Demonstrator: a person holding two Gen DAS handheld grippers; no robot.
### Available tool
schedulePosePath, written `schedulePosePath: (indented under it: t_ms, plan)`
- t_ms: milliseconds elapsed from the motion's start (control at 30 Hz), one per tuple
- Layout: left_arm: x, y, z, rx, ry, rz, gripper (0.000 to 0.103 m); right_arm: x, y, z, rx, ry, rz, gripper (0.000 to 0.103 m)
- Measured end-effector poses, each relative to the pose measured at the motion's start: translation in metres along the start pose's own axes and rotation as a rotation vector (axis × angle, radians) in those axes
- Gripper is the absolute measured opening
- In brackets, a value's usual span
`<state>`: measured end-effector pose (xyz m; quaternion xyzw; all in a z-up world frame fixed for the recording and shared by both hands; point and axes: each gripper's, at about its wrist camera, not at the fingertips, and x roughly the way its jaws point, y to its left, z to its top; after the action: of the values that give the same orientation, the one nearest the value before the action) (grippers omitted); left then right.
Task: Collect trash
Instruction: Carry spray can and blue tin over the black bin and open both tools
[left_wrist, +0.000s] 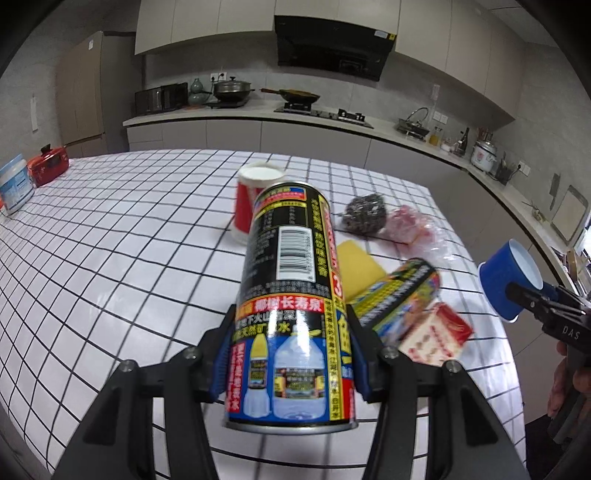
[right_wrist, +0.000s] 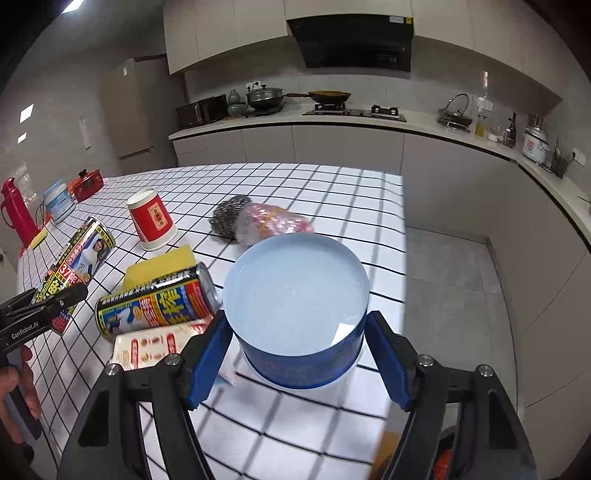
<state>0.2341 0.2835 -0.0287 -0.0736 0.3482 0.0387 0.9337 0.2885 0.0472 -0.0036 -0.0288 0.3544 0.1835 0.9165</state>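
Observation:
My left gripper (left_wrist: 290, 354) is shut on a tall black drink can (left_wrist: 291, 295) and holds it above the checked table (left_wrist: 110, 240). The can also shows in the right wrist view (right_wrist: 79, 258). My right gripper (right_wrist: 295, 354) is shut on a blue paper cup (right_wrist: 295, 306), held over the table's right edge; the cup shows in the left wrist view (left_wrist: 508, 284) too. A second can (right_wrist: 159, 302) lies on its side beside a red and white carton (right_wrist: 159, 347). A red paper cup (right_wrist: 153, 219) stands upside down.
A yellow sponge (right_wrist: 159, 267), a steel scourer (right_wrist: 229, 214) and a pink plastic-wrapped packet (right_wrist: 275, 219) lie mid-table. A white tub (left_wrist: 14, 184), a red pot (left_wrist: 48, 164) and a red flask (right_wrist: 16, 210) stand at the far left. Kitchen counters run behind and right.

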Motion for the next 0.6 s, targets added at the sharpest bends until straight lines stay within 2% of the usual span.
schedulePosePath:
  t_ms: [233,600]
  plan:
    - [-0.008,-0.070,-0.006,0.063,0.001,-0.088,0.053,-0.039,-0.057,-0.026,0.055,-0.013,-0.057,0.075]
    - [-0.007,-0.213,-0.036,0.197,0.051,-0.236,0.053,-0.098,-0.184,-0.103,0.168,0.021,-0.166,0.075]
